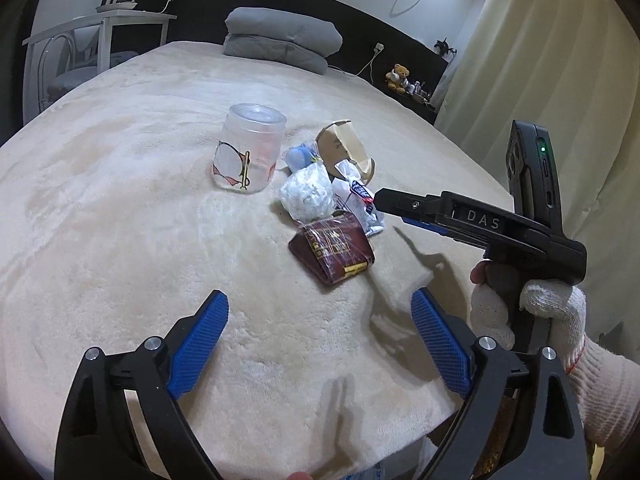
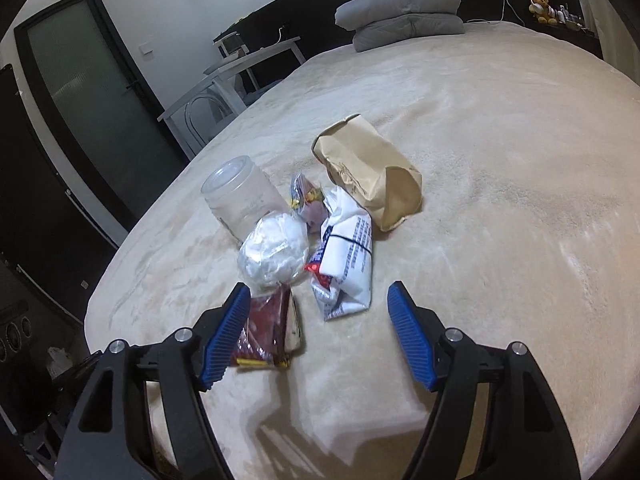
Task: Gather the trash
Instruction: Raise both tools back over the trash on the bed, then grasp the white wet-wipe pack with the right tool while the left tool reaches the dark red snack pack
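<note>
Blue packet half-hidden behind bag

Cream-blanketed bed, folded grey quilt by black headboard, white desk, beige curtain, frosted door

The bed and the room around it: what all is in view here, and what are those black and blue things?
bed: one, cream cover, fills both views
clear jar: one, see-through, drawn figure, left of the pile
crumpled wad: one, white, in clear film, pile's middle
maroon packet: one, nearest the tools
white wrapper: one, blue print, right of the wad
paper bag: one, brown, behind the pile
small blue packet: one, between jar and bag
folded bedding: grey, at the headboard
teddy bear: one, yellow, far shelf
curtain: cream, right
desk: one, white, left
left tool: black, blue pads, open
right tool: same, open
gloved hand: white, holding the right tool
</note>
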A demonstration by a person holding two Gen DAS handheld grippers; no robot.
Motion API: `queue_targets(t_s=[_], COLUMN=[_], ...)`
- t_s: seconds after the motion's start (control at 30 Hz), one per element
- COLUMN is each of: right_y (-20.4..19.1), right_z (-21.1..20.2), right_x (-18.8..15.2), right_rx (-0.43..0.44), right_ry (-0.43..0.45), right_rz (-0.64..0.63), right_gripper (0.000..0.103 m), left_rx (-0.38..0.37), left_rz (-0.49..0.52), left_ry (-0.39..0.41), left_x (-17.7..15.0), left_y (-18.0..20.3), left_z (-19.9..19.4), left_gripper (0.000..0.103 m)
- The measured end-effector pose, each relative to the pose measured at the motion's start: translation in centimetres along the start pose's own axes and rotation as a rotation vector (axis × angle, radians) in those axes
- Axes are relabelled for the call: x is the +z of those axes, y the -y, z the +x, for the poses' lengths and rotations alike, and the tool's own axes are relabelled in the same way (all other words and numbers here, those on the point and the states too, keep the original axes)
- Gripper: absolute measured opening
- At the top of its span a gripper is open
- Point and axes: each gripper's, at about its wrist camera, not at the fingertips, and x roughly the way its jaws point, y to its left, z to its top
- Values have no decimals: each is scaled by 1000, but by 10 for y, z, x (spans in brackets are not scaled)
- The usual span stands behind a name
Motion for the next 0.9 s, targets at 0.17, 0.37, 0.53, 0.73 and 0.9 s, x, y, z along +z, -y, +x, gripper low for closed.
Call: queue_targets(t_s=[0.17, 0.37, 0.53, 0.73, 0.9], right_y=[14, 20, 20, 15, 15], right_z=[21, 38, 37, 21, 0], right_x=[12, 20, 17, 8, 3], right_rx=[-6, -13, -55, -44, -29], right_ry=[-37, -62, -60, -40, -16], right_rz=[77, 85, 74, 22, 8], right_gripper=[71, 59, 34, 32, 32], left_rx=[30, 43, 57, 60, 48], left_rz=[-22, -28, -24, -36, -37], left_ry=[18, 18, 12, 17, 21], left_x=[11, 13, 11, 12, 15], left_y=[-14, -17, -19, -19, -11], left_z=[5, 9, 10, 11, 13], left_gripper=[96, 96, 96, 96, 96])
